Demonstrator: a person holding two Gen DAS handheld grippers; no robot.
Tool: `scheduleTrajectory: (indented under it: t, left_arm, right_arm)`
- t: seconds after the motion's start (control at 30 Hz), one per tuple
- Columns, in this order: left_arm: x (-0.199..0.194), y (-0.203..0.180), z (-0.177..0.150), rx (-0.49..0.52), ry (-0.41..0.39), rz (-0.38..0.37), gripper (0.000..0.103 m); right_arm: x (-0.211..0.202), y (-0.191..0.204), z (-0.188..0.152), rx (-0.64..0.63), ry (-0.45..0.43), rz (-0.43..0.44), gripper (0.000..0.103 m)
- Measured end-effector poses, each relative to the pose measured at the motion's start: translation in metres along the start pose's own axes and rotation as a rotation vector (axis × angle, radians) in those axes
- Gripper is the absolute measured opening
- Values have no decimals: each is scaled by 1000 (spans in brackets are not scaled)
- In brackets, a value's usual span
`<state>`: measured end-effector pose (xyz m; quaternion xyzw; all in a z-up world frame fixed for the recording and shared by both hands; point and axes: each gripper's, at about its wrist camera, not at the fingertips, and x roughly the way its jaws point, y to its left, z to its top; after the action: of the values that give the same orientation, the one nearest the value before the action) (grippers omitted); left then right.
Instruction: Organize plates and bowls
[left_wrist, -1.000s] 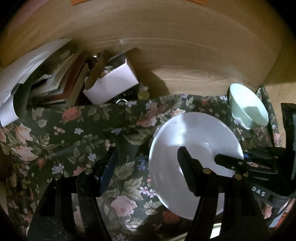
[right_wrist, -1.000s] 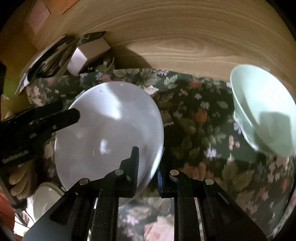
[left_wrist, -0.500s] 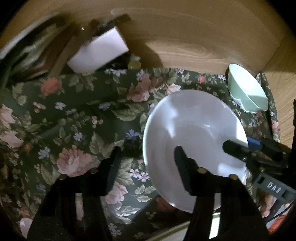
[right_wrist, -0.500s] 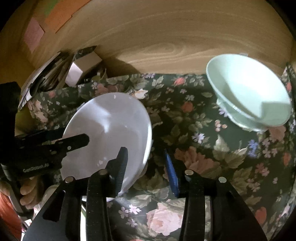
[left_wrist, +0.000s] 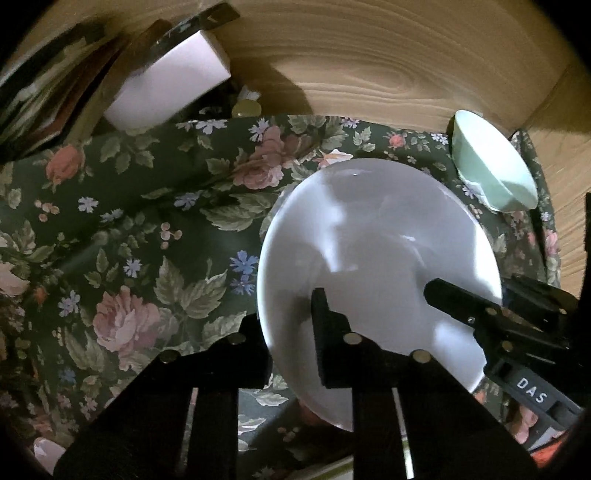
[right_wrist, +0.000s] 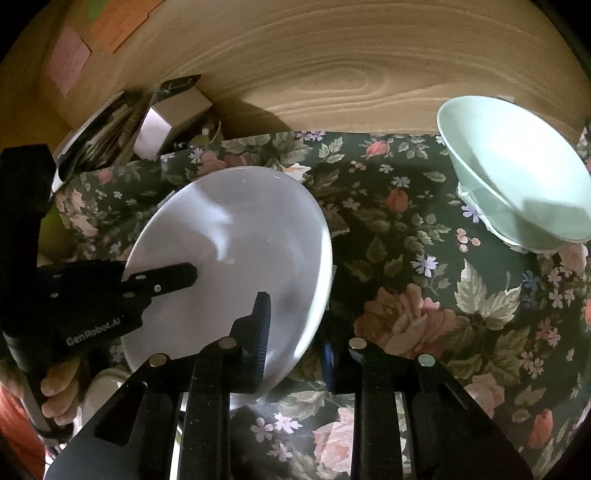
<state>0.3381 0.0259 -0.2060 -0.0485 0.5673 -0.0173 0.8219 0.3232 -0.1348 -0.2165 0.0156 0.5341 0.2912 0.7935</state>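
Plate: a plain white plate (left_wrist: 376, 258), nothing on it, tilted over the floral cloth (left_wrist: 140, 229) near the cloth's front edge, a little right of its middle.
Left gripper: the left gripper (left_wrist: 291, 332) is clamped on the plate's near-left rim, one finger over the face, the other under the edge.
Right gripper: the right gripper (right_wrist: 295, 332) is closed on the plate's opposite rim, one finger on the face and the other behind the edge.
Bowl: a pale green bowl (right_wrist: 517, 173), empty, sits at the cloth's far right corner, close to the wooden wall (right_wrist: 332, 66) and well apart from the plate.
Box: a small white box (left_wrist: 170, 85) stands off the cloth's far left edge against the wall; what it holds I cannot tell.
Papers: a leaning stack of papers (left_wrist: 48, 96) just left of the box.
Hand: bare fingers (right_wrist: 55, 391) wrap the left gripper's handle at the lower left of the right wrist view.
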Motion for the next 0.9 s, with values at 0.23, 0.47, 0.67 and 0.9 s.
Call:
scheduleTrajectory:
  t: [0.23,0.47,0.67,0.9]
  left_arm:
    - [-19,-5,-7,9,-52,-17,18]
    - [-57,-6,-20,4,-131,-38,18]
    - [-87,0,-33,-9,-188,-39,18]
    - [-119,16,-54,-36,-240,-33,18]
  right_arm:
    - [-17,3,-1,-2,-42,22,22]
    - [-42,17,-3,-39,-88,26,22]
    - [-60,35,-8,-68,-123,38,22]
    - [-75,65,-14,-126,-159,39,22]
